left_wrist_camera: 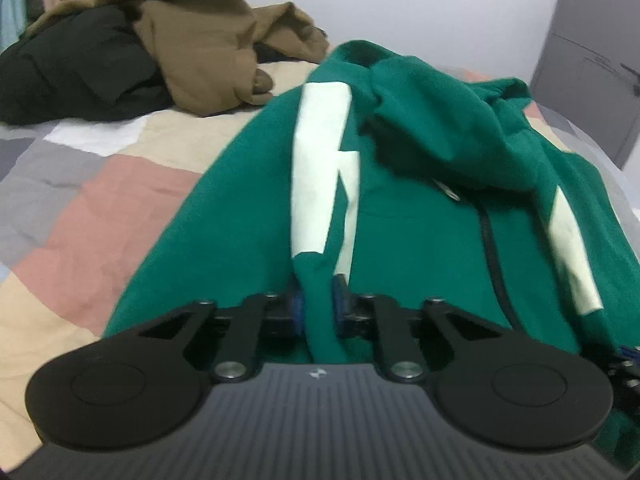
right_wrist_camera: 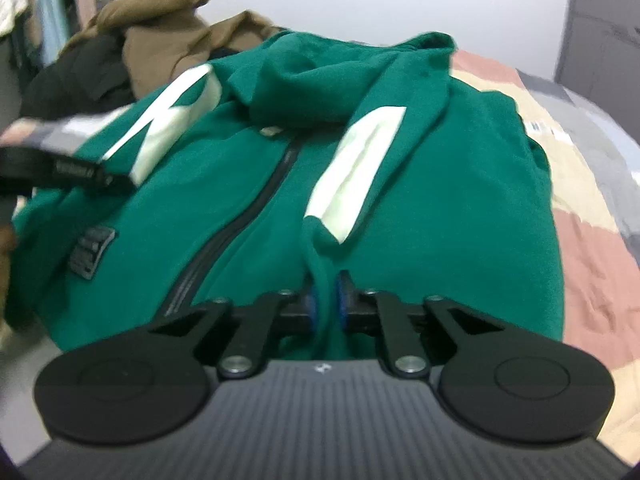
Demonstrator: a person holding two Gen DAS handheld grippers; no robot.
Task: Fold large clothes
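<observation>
Both grippers are clamped on cloth: the left gripper (left_wrist_camera: 318, 308) pinches a ridge of green fabric just under the white stripe, and the right gripper (right_wrist_camera: 325, 304) pinches a similar ridge below the cuff end of a folded-in sleeve. The green zip jacket (right_wrist_camera: 248, 216) lies front-up on the patchwork bedspread (left_wrist_camera: 100, 216), directly ahead of each gripper, with its near hem at the jaws, its zipper (right_wrist_camera: 240, 216) running away from them, and its hood (right_wrist_camera: 320, 80) bunched at the far end. Both sleeves with white patches are already laid inward over the chest. Seen from the right wrist, the left gripper sits off to the left, level with the jacket's edge. A brown and black pile of other clothes (left_wrist_camera: 160, 48) sits well beyond and to the left. Judged step: sleeves done, hem gripped at two points, ready for the bottom-to-top fold. The next move likely calls for lifting both grips together, keeping them level and apart so the hem stays taut, carrying it forward toward the hood, then letting go. Risk: thick fleece slipping, or the sleeves sliding out of place during the lift.
</observation>
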